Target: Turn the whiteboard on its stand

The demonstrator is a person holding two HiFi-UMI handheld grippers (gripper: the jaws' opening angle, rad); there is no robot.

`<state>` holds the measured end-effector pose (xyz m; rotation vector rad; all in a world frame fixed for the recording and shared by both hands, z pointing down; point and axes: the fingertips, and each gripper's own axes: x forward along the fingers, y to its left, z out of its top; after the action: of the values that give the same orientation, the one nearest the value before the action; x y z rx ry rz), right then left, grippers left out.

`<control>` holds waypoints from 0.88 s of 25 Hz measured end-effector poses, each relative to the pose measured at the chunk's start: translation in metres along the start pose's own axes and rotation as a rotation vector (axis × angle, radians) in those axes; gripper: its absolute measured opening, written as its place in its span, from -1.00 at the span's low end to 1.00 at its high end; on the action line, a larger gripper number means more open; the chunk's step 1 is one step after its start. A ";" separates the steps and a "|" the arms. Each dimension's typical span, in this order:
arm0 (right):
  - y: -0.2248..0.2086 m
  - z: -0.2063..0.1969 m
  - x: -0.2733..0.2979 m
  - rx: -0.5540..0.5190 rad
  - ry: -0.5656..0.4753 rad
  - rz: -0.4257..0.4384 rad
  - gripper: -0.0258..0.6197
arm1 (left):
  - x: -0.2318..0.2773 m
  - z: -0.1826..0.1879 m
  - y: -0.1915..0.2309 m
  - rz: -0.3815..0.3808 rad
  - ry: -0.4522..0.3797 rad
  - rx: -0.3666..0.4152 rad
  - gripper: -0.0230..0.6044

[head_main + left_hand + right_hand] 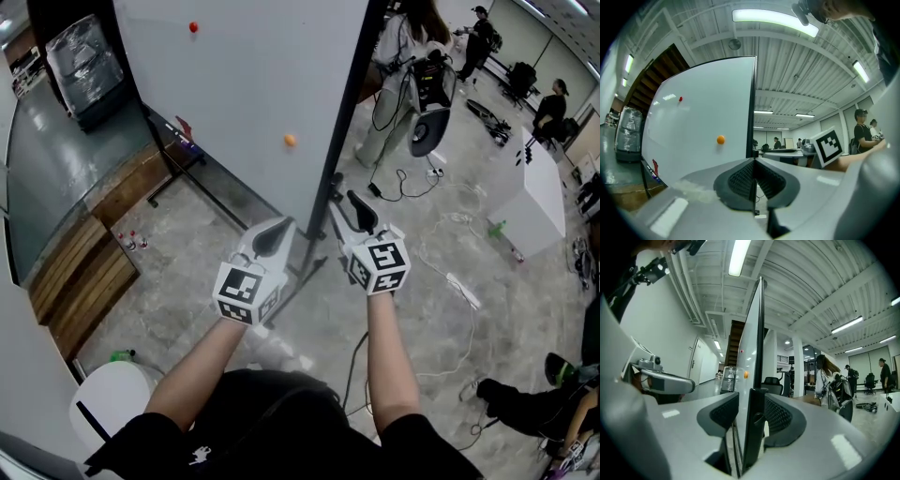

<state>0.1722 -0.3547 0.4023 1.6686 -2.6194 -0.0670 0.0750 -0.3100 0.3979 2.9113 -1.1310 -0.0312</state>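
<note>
The whiteboard (244, 94) stands upright on its black stand (302, 274), with a red magnet (193, 27) and an orange magnet (290, 140) on its face. My right gripper (349, 208) is open at the board's near vertical edge. In the right gripper view the black edge frame (758, 348) stands between the jaws (752, 413); the left pad (719, 416) is clear of it. My left gripper (275, 234) sits just below the board's lower corner. In the left gripper view its pads (740, 180) meet, shut, right under the frame edge (754, 108). Whether anything thin is caught there is hidden.
Wooden planks (80, 272) lie on the floor at the left. Cables (450, 272) trail across the floor at the right, near a white cabinet (539, 202). Several people stand at the back right; one sits at the lower right (525, 403). A white round bin (108, 398) is near my left.
</note>
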 end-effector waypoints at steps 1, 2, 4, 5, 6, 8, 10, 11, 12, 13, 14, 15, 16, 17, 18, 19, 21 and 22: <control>-0.003 -0.002 0.004 -0.003 0.005 0.002 -0.39 | 0.000 -0.002 0.000 0.005 0.003 0.001 -0.92; -0.006 -0.004 0.007 -0.005 0.010 0.003 -0.35 | 0.000 -0.003 -0.001 0.009 0.007 0.003 -0.92; -0.010 -0.007 0.014 -0.009 0.019 0.012 -0.25 | 0.000 -0.006 -0.001 0.017 0.013 0.007 -0.92; -0.010 -0.008 0.017 -0.012 0.022 0.018 -0.23 | -0.001 -0.007 0.000 0.023 0.016 0.007 -0.92; -0.010 -0.009 0.021 -0.015 0.024 0.026 -0.19 | -0.001 -0.008 0.002 0.030 0.019 0.007 -0.92; -0.010 -0.009 0.030 -0.018 0.029 0.041 -0.15 | -0.002 -0.009 0.007 0.044 0.023 0.005 -0.92; -0.008 -0.012 0.036 -0.021 0.039 0.060 -0.08 | -0.002 -0.010 0.009 0.054 0.025 0.004 -0.92; -0.008 -0.013 0.038 -0.022 0.043 0.069 -0.06 | -0.002 -0.011 0.009 0.056 0.026 0.004 -0.92; -0.008 -0.015 0.040 -0.022 0.046 0.078 -0.04 | -0.002 -0.011 0.009 0.058 0.026 0.004 -0.92; -0.008 -0.016 0.042 -0.024 0.051 0.087 -0.03 | -0.002 -0.012 0.008 0.059 0.027 0.004 -0.92; -0.009 -0.017 0.044 -0.028 0.056 0.098 -0.02 | -0.001 -0.013 0.007 0.060 0.028 0.004 -0.92; -0.009 -0.018 0.048 -0.035 0.063 0.110 -0.02 | 0.000 -0.014 0.007 0.063 0.030 0.004 -0.92; -0.009 -0.020 0.052 -0.042 0.070 0.122 -0.02 | 0.001 -0.015 0.007 0.065 0.033 0.004 -0.92; -0.009 -0.021 0.055 -0.049 0.076 0.134 -0.02 | 0.002 -0.017 0.006 0.067 0.035 0.004 -0.92; -0.008 -0.021 0.058 -0.052 0.080 0.146 -0.02 | 0.002 -0.018 0.006 0.069 0.038 0.004 -0.92; -0.006 -0.022 0.061 -0.055 0.083 0.159 -0.02 | 0.001 -0.020 0.006 0.070 0.040 0.005 -0.92; -0.002 -0.022 0.064 -0.059 0.084 0.181 -0.02 | -0.001 -0.020 0.006 0.072 0.044 0.009 -0.92; -0.001 -0.021 0.065 -0.058 0.081 0.189 -0.02 | -0.002 -0.020 0.006 0.074 0.045 0.011 -0.92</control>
<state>0.1468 -0.4144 0.4235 1.3698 -2.6716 -0.0682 0.0700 -0.3129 0.4185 2.8616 -1.2349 0.0414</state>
